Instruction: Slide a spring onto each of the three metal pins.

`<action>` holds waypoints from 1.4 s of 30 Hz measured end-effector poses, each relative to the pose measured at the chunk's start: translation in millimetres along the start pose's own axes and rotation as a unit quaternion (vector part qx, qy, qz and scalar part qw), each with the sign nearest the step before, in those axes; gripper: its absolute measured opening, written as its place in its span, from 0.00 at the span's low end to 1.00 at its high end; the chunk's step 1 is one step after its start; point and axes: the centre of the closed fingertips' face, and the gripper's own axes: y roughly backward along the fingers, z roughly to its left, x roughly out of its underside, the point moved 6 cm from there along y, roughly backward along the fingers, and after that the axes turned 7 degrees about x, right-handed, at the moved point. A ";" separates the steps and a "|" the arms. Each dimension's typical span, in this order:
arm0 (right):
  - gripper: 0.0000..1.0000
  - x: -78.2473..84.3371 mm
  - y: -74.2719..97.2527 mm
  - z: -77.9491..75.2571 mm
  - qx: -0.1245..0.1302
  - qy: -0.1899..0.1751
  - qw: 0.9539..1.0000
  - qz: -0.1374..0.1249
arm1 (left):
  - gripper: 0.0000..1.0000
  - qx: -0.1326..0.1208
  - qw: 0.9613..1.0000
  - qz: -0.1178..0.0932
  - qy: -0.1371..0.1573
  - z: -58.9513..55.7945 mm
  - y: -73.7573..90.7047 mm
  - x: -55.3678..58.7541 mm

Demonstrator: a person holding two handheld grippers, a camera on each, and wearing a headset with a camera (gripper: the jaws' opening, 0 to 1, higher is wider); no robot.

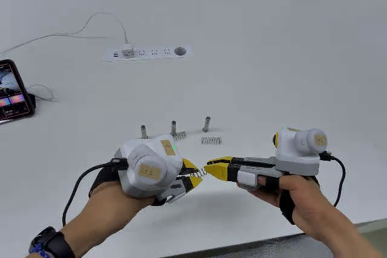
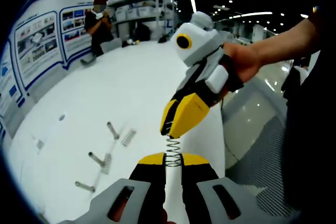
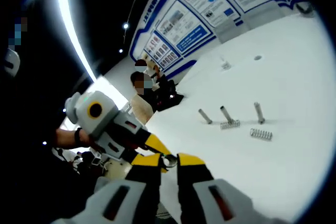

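I count three metal pins (image 1: pixel 144 131) (image 1: pixel 173 127) (image 1: pixel 207 124) mid-frame. There are three springs (image 1: pixel 180 135) (image 1: pixel 211 140), two on the surface and one held spring (image 1: pixel 199 173). I have two grippers, left gripper (image 1: pixel 193 173) and right gripper (image 1: pixel 210 166). One power strip (image 1: pixel 148 52), one phone (image 1: pixel 12 92).

Well beyond the left claw (image 1: pixel 192 174), a white power strip (image 1: pixel 148 53) lies on the worktop (image 1: pixel 272 77); a phone (image 1: pixel 13 90) with a lit screen sits far left of that claw.

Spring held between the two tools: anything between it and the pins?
Nothing visible. The spring is in the air between the left tool and right tool; bare table separates it from the three pins. Two loose springs lie flat beside pins, not over their tops.
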 end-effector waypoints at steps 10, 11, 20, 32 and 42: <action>0.12 -18.0 -1.9 10.0 -0.008 0.065 0.997 0.042 | 0.09 0.008 1.000 -0.016 0.006 5.5 3.1 -5.0; 0.12 -20.1 -2.6 11.3 -0.008 0.078 0.996 0.053 | 0.09 0.008 1.000 -0.018 0.006 5.5 3.3 -5.4; 0.12 -33.2 -8.6 24.6 -0.009 0.209 0.966 0.150 | 0.09 0.015 0.999 -0.029 -0.002 4.9 5.0 -8.1; 0.12 -32.4 -16.2 42.6 -0.035 0.365 0.892 0.264 | 0.09 0.025 0.999 -0.032 -0.018 -2.9 5.7 -6.0; 0.12 -30.9 -22.8 48.0 -0.054 0.423 0.851 0.305 | 0.09 0.025 0.999 -0.030 -0.027 -4.2 9.7 -3.5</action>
